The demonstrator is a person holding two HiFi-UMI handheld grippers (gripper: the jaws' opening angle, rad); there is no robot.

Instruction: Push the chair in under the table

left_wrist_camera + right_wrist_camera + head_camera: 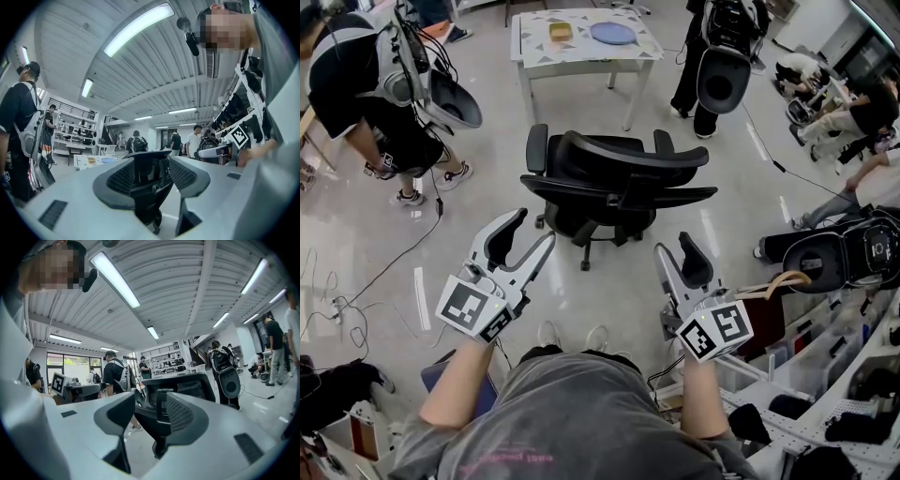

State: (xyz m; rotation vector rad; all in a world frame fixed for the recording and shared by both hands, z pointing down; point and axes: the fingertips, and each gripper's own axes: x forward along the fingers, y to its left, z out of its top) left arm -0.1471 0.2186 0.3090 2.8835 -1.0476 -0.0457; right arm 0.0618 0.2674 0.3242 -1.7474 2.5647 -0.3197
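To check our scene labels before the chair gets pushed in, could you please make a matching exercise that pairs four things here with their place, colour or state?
Things:
1. chair
2. table
3. blue plate
4. left gripper

Descriptions:
A. lying on the tabletop
B. jaws apart, nothing held
C. black, out on the floor, not yet under the table
D. white, beyond the chair

Pairs: 1-C; 2-D; 3-A; 4-B
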